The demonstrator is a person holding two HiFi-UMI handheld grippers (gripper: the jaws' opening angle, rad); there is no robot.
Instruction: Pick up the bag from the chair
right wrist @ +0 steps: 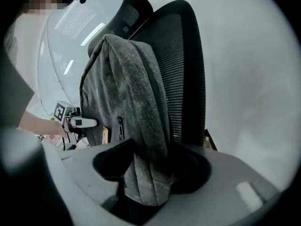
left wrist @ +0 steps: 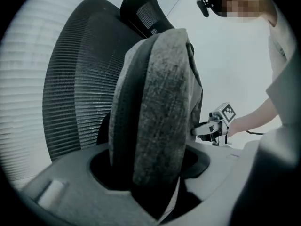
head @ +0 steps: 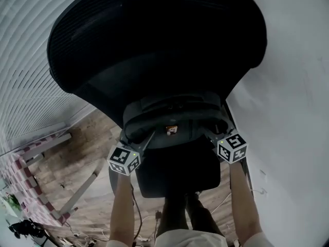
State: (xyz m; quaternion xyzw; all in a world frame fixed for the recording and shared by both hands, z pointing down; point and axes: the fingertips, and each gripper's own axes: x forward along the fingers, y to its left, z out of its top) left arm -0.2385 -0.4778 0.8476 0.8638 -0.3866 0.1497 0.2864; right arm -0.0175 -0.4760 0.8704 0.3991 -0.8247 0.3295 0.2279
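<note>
Grey fabric bag (head: 172, 118) on a black mesh chair (head: 154, 40), grasped from both sides. Left gripper (head: 145, 140): jaws closed on the bag's left edge. Bag: upright against the backrest, over the rear of the seat (head: 177, 176); whether its base is clear of the seat cannot be told. Long axis vertical, top toward the headrest, zipped front facing the person. Right gripper (head: 209, 134): jaws closed on the bag's right edge. Step in hand appears to be the grasp, just before the lift. The next move likely calls for an even, simultaneous rise of both grippers, then a pull away from the backrest.
</note>
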